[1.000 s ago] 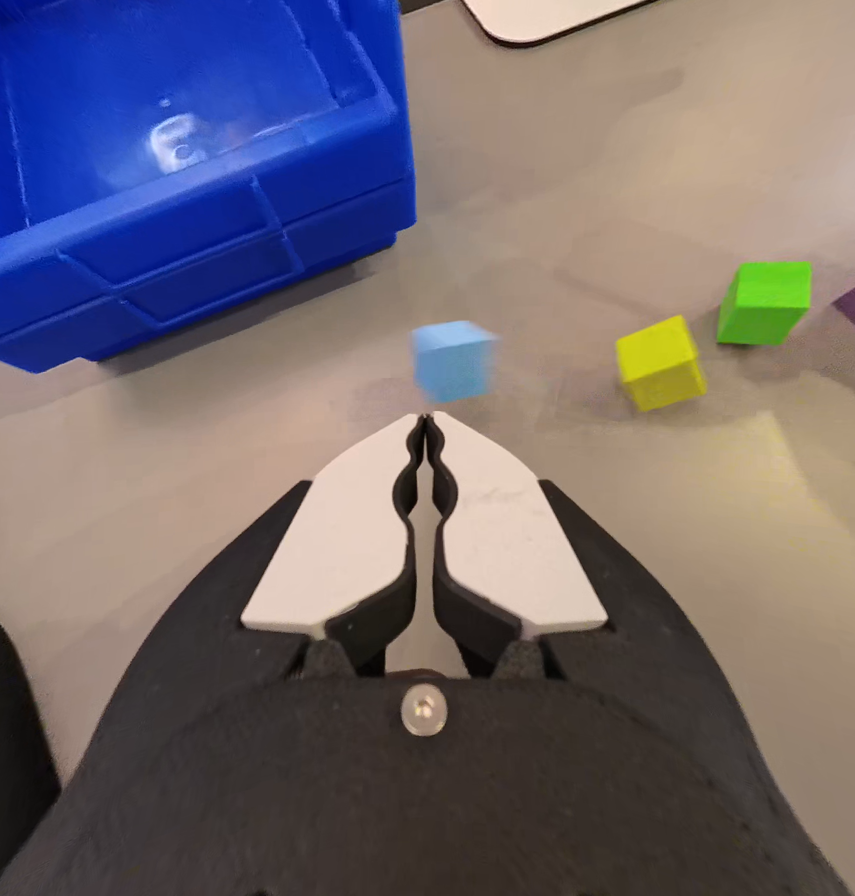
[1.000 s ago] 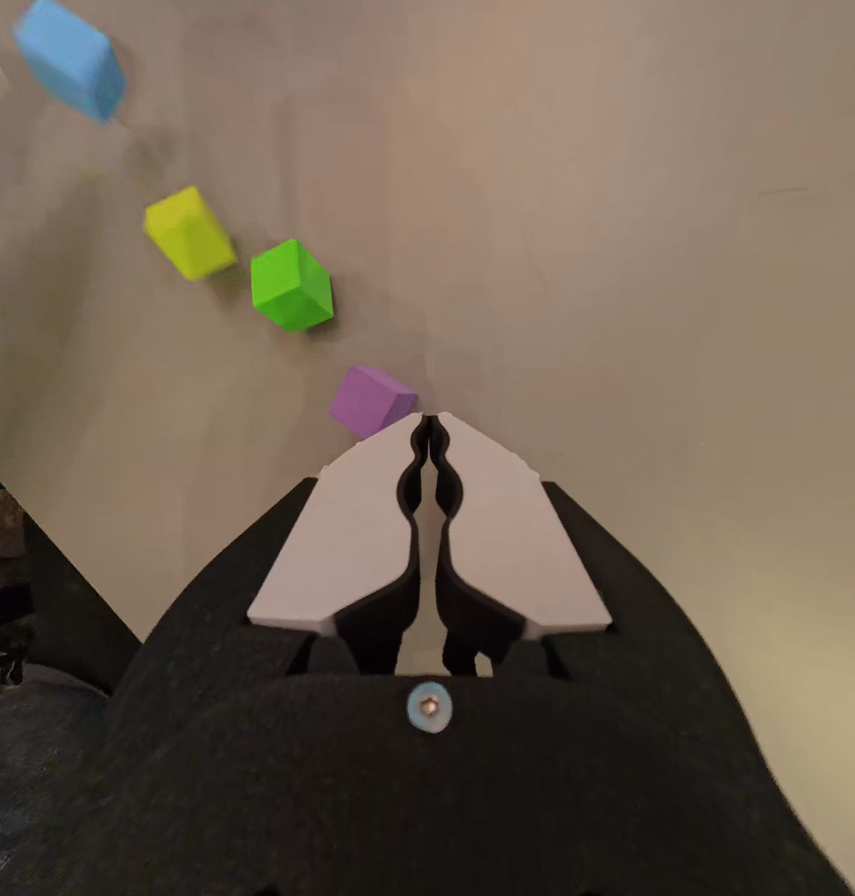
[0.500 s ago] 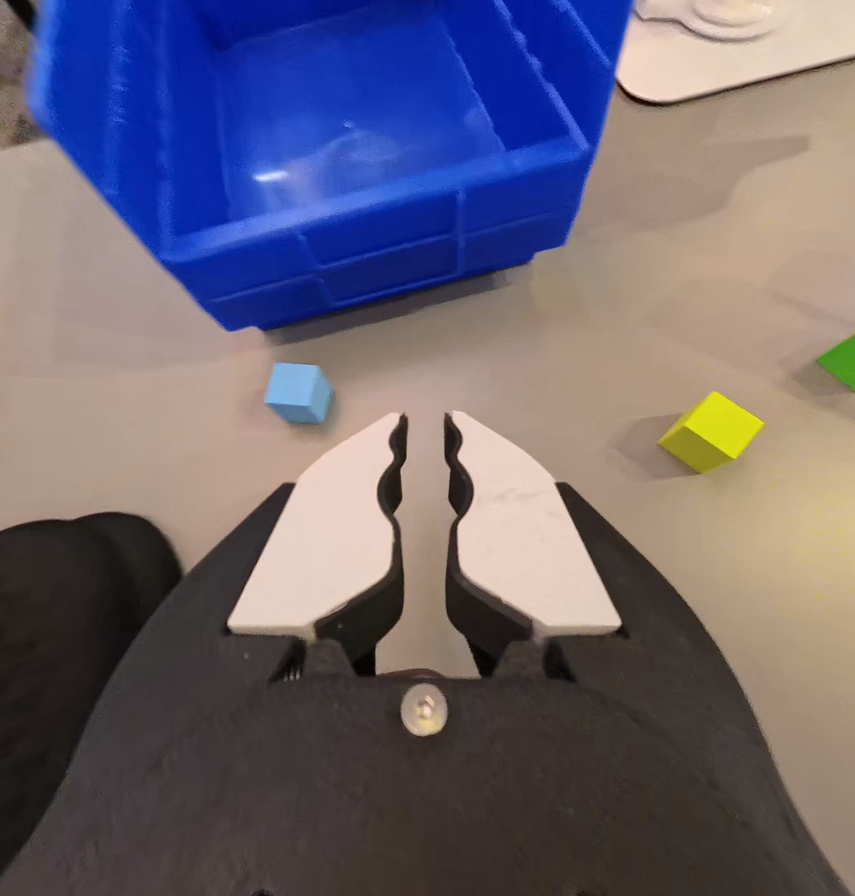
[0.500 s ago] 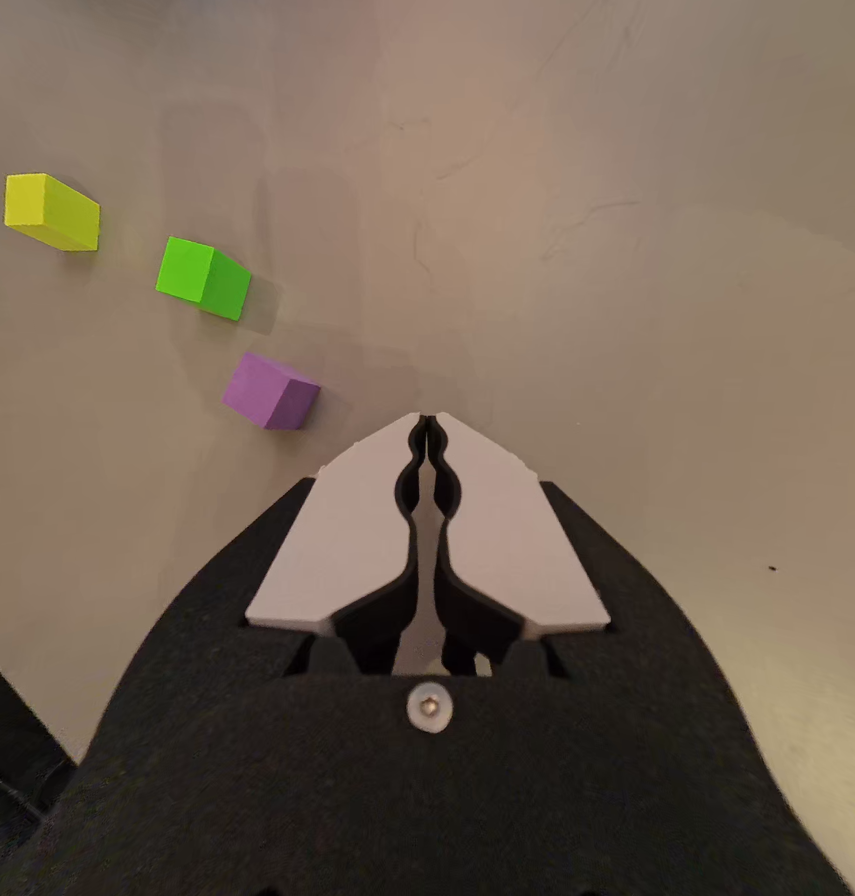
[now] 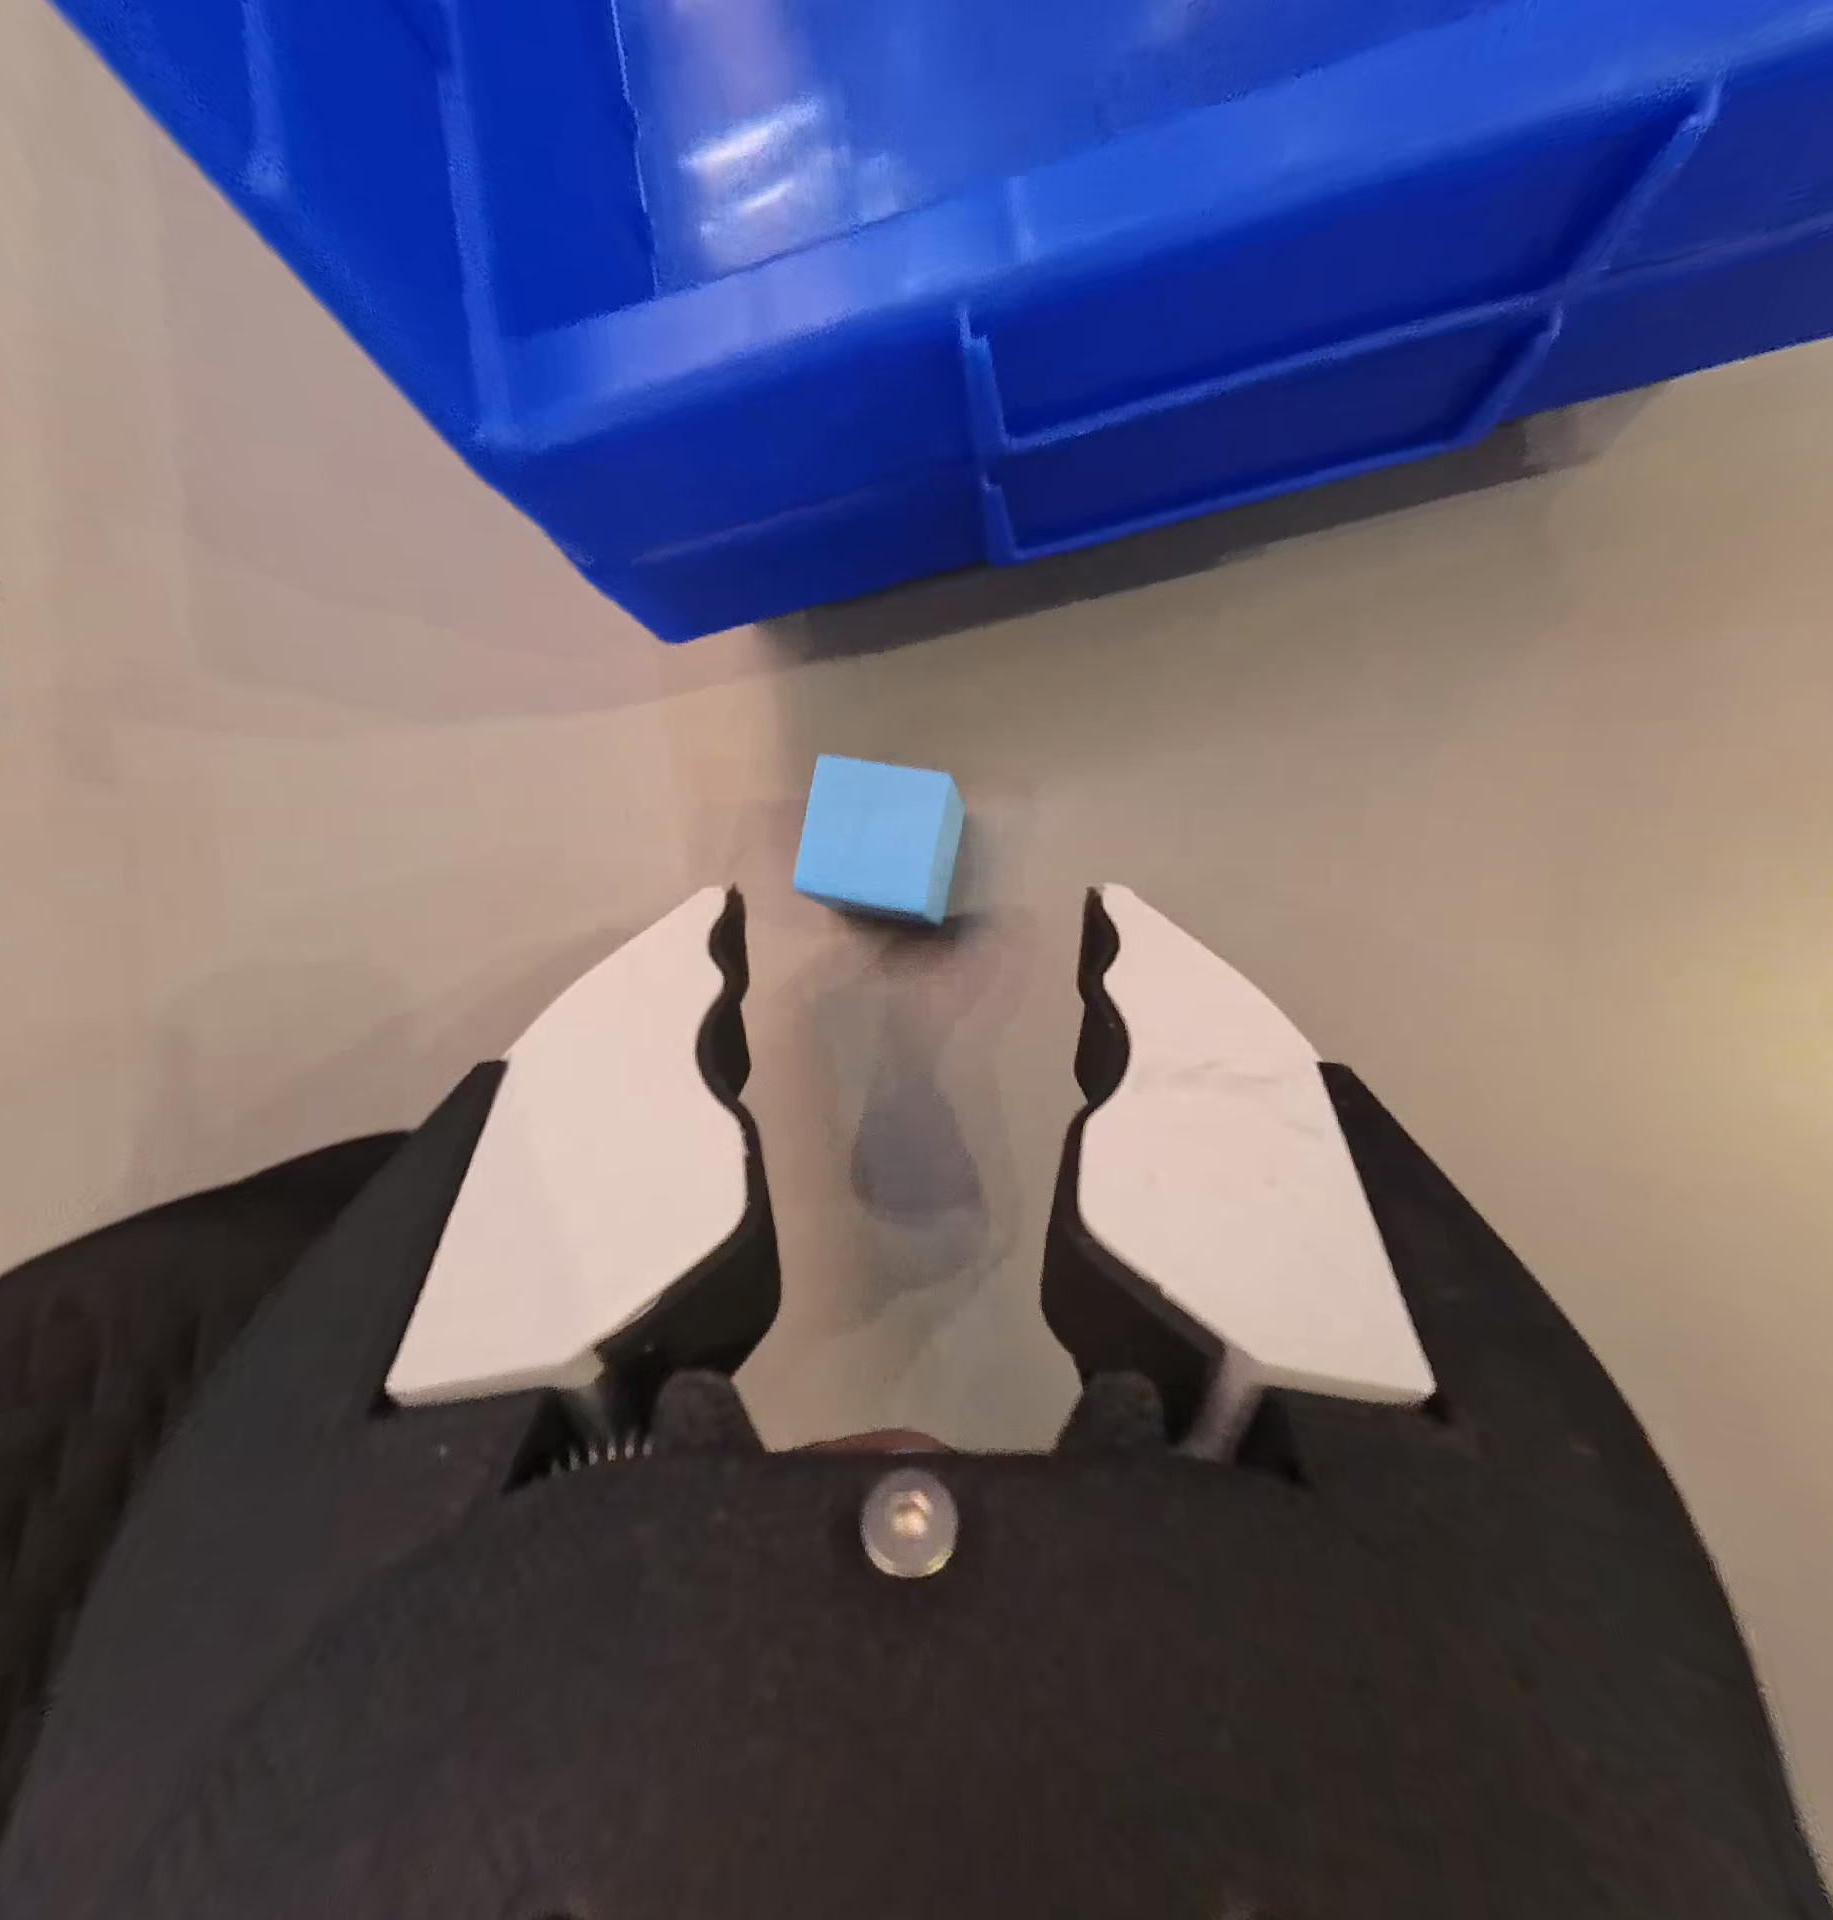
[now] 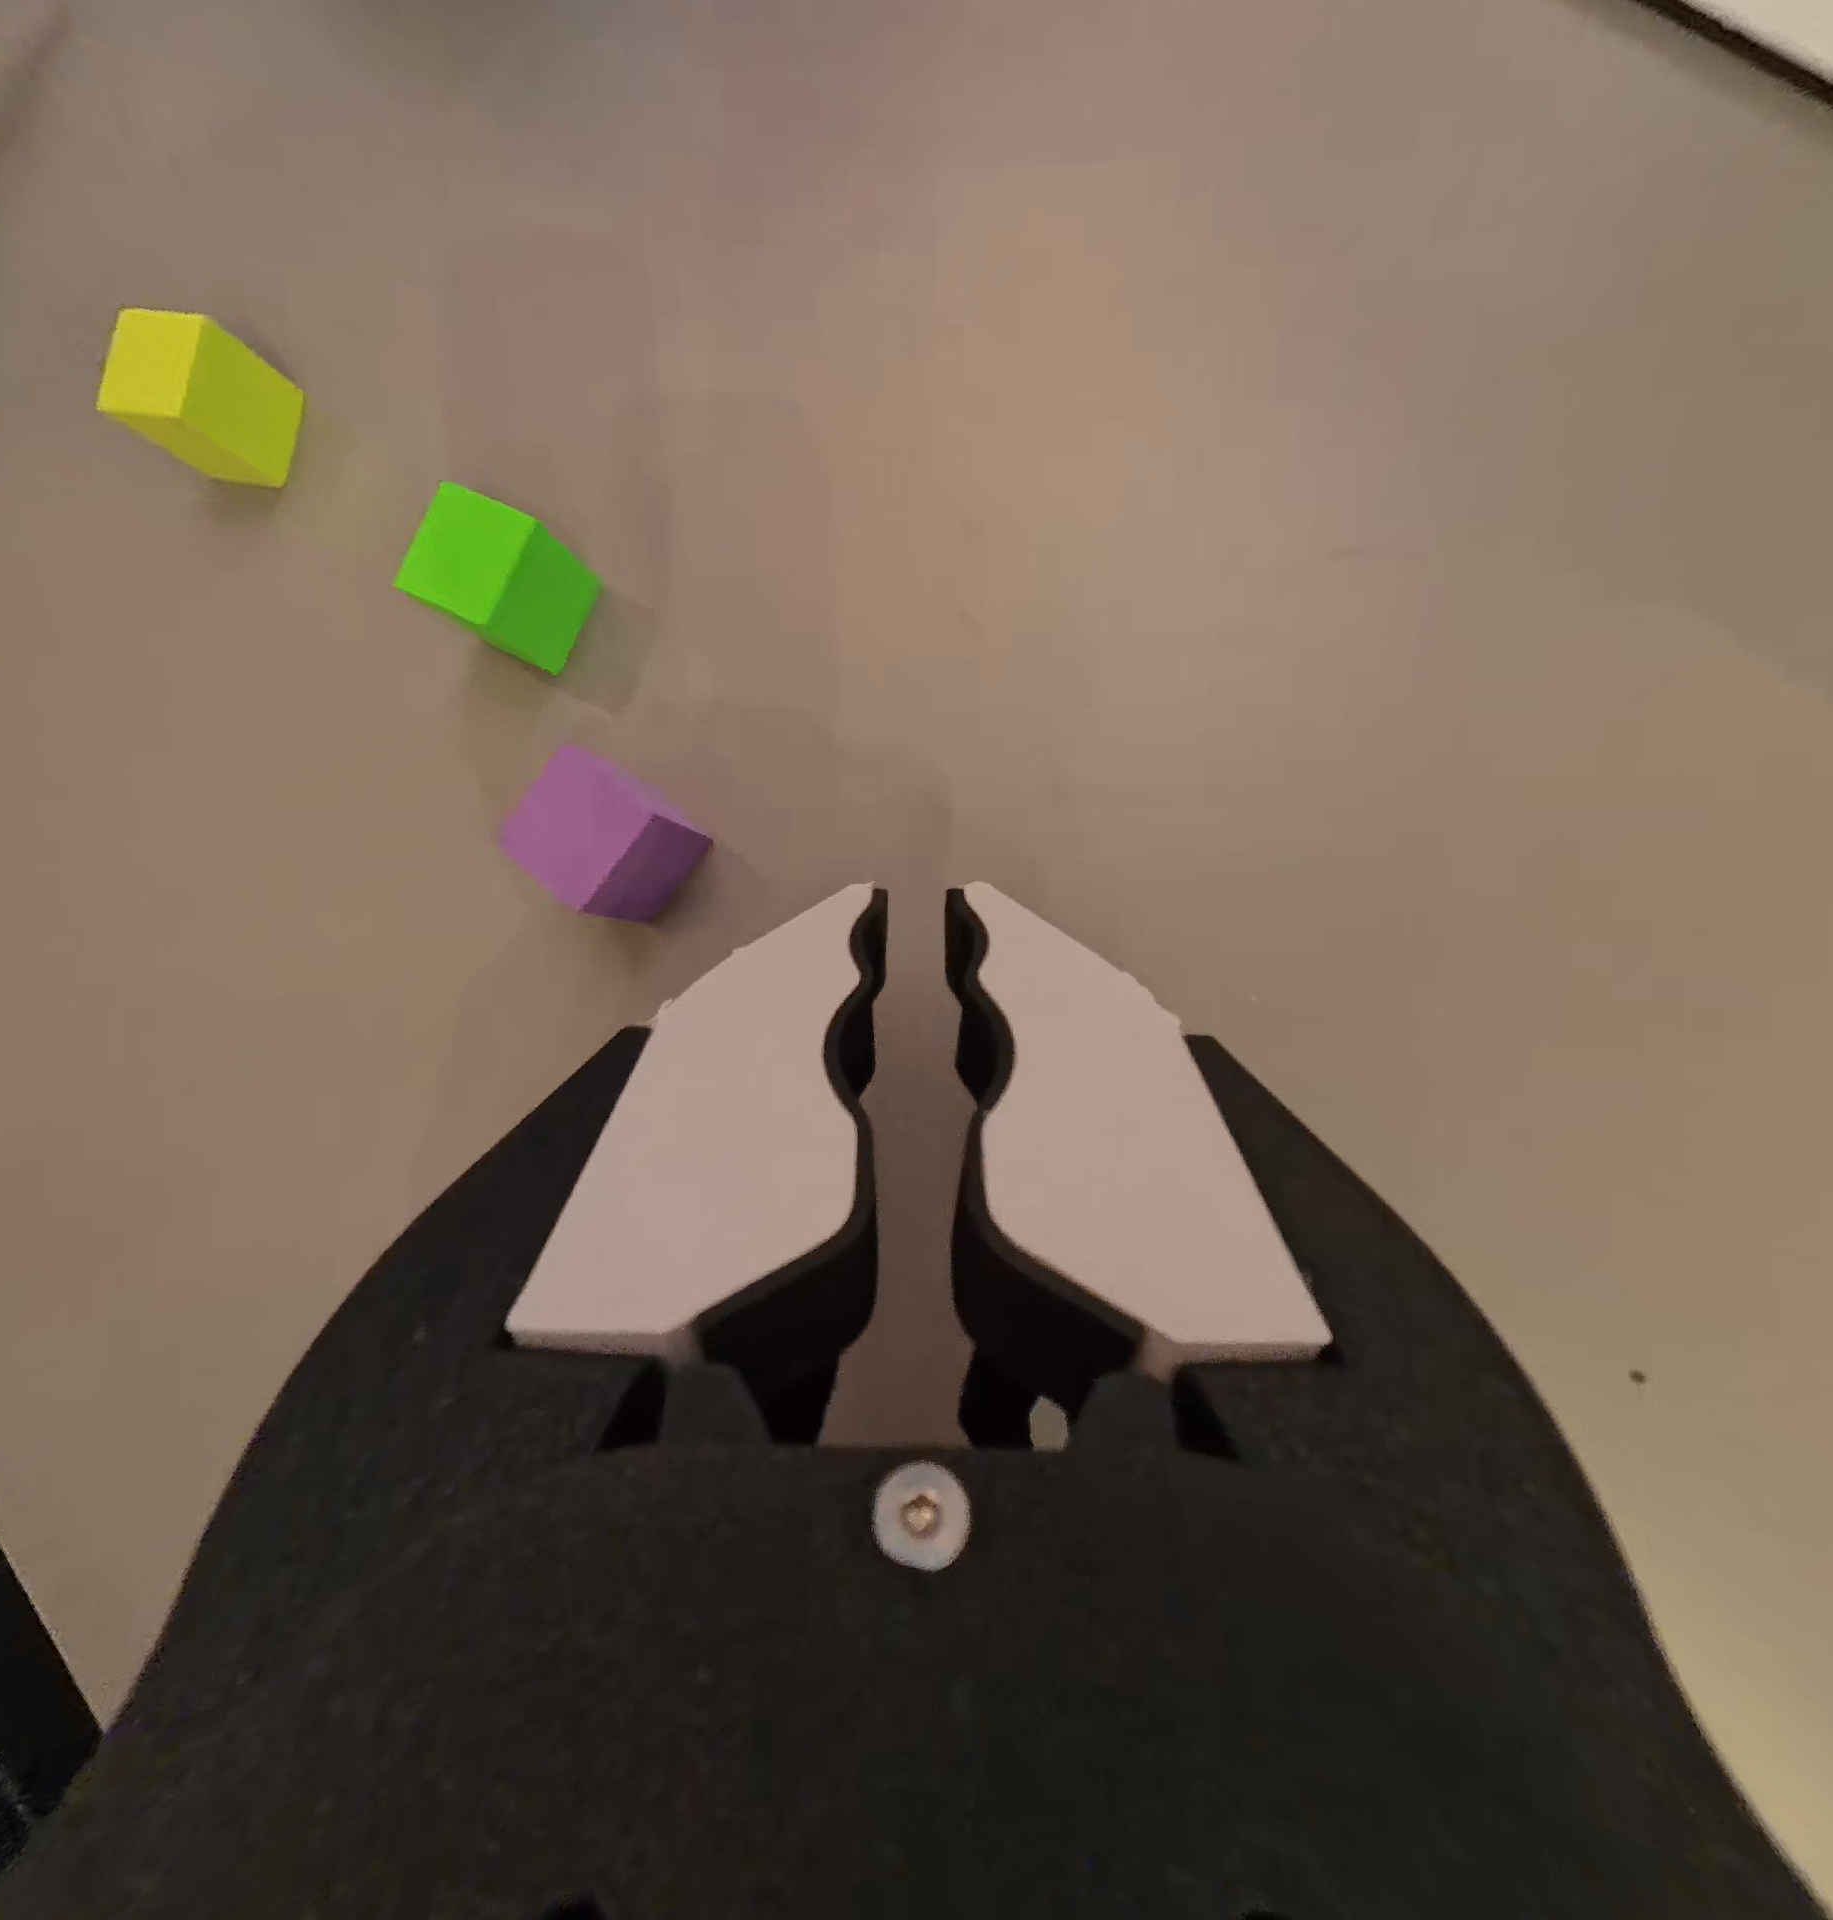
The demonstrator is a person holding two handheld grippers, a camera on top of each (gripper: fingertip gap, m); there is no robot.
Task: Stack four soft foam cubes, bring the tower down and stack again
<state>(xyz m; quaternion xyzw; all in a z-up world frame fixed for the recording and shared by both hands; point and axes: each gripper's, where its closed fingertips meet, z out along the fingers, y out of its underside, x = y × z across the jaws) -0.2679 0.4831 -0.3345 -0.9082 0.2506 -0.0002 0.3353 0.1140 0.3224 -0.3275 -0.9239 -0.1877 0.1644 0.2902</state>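
Four foam cubes loose on the grey tabletop [image 6: 1307,520], none stacked: tower down, restacking apparently just beginning.

Left gripper [image 5: 910,904]: jaws spread wide, nothing between the pads. Light blue cube [image 5: 876,840] flat on the table just beyond the fingertips, roughly centred between them but slightly toward the left finger [image 5: 621,1091], and turned a little off square to the jaw line. Big blue plastic bin [image 5: 995,312] close behind the cube, front wall overhanging the view. No contact yet between pads and foam.

Right gripper [image 6: 914,899]: jaws parted only by a narrow slit, empty, bare table showing through the gap. Purple cube [image 6: 600,831] just left of the fingertips, not touching. Green cube [image 6: 491,577] farther off along the same diagonal, yellow cube [image 6: 200,395] farthest; all three apart from one another, each resting on a face.

Step in hand, by judgement: reach for the blue cube with the left tool, likely as a first pickup for the rebuild.

Next move calls for: a short advance so the pads flank the cube's two side faces, perhaps a slight wrist twist to match its skew, then a gentle squeeze, soft foam deforming easily. Care near the bin wall; little room beyond the cube. Right tool in need of a much wider opening before any try at the purple cube.
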